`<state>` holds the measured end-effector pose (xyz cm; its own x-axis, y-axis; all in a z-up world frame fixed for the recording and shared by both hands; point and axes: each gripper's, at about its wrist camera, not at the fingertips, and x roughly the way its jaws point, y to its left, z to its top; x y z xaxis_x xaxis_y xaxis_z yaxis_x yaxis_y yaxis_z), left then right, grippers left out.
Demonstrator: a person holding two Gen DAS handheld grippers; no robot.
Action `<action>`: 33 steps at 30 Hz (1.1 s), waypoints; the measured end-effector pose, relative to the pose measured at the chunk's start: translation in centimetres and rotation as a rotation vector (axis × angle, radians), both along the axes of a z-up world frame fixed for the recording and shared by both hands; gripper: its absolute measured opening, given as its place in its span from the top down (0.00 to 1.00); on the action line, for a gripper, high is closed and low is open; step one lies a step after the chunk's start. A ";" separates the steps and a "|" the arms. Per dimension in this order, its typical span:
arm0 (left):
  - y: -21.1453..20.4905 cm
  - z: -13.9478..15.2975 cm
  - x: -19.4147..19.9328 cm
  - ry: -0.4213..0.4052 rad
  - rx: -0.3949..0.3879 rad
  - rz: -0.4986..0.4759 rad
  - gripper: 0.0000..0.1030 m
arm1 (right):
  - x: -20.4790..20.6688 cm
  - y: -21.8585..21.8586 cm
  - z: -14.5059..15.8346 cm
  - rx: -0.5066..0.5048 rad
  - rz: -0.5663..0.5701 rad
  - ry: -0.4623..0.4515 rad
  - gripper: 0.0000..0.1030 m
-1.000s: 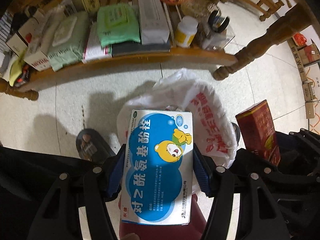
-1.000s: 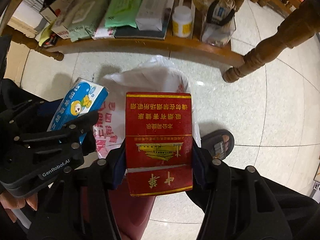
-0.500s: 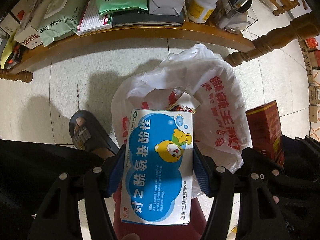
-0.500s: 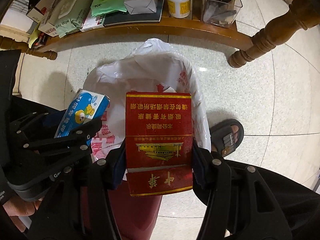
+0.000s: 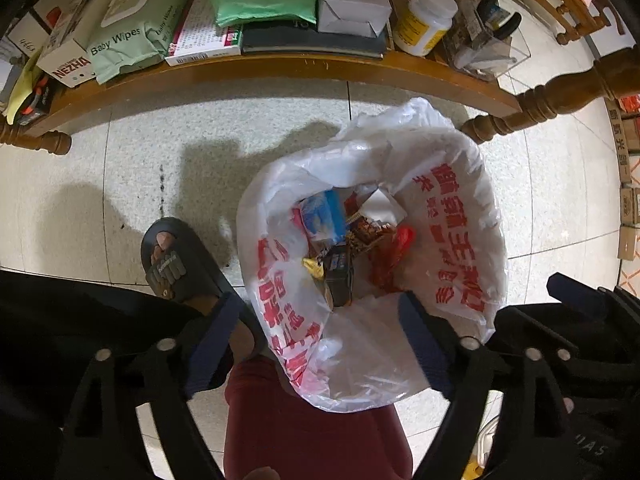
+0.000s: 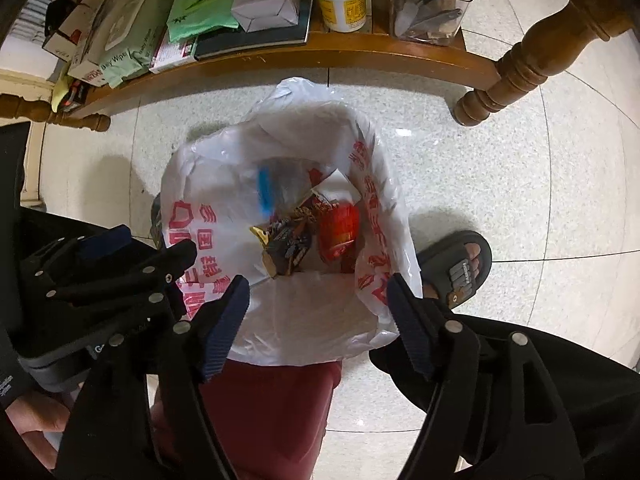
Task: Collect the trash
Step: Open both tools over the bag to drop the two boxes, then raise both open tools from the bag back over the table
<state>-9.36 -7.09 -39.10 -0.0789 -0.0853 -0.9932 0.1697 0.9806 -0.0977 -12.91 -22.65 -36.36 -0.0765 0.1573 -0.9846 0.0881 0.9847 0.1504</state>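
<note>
A white plastic bag with red print [image 5: 456, 216] [image 6: 200, 168] lines a dark red bin [image 5: 312, 440] [image 6: 272, 400] on the tiled floor. Inside lie a blue medicine box [image 5: 322, 216] [image 6: 272, 188], blurred in the right wrist view, a red cigarette box [image 5: 394, 248] [image 6: 338, 228] and snack wrappers [image 5: 360, 232]. My left gripper [image 5: 320, 340] hangs straight down over the bag, its jaws opening with nothing between them. My right gripper [image 6: 316, 320] hangs beside it, jaws also opening and empty. Each gripper shows in the other's view: the right gripper [image 5: 580, 320] and the left gripper [image 6: 100, 272].
A low wooden shelf [image 5: 280, 76] behind the bin carries baby wipes [image 5: 120, 40], boxes, a white bottle [image 5: 424, 20] and a clear container. Turned wooden legs [image 5: 532, 108] stand at the right. The person's slippered feet [image 5: 176, 264] [image 6: 460, 268] flank the bin.
Both grippers sank toward the bag and their jaws spread. The blue box left the left gripper and the red box left the right one; both now lie in the bag.
</note>
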 end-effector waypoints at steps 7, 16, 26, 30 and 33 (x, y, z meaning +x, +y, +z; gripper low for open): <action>-0.4 0.8 0.1 -0.029 -0.008 -0.004 0.18 | 0.0 -0.5 0.8 -0.004 -0.009 -0.017 0.30; -0.4 3.1 0.4 -0.112 -0.018 -0.010 0.09 | -0.2 -0.9 2.6 -0.004 -0.033 -0.059 0.25; -0.5 9.9 0.6 -0.318 -0.016 -0.037 0.08 | -1.0 -0.6 9.5 -0.013 0.011 -0.185 0.21; 0.2 13.5 0.1 -0.402 -0.043 -0.055 0.08 | -1.6 -0.3 12.8 -0.024 0.048 -0.242 0.21; 0.8 16.9 -0.3 -0.481 -0.064 -0.071 0.08 | -1.9 -0.3 15.9 -0.019 0.063 -0.295 0.21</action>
<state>-9.64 -6.29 -22.19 0.3800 -0.1581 -0.9114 0.2764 0.9597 -0.0512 -14.76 -22.96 -20.41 0.2040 0.1429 -0.9685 -0.0182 0.9897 0.1422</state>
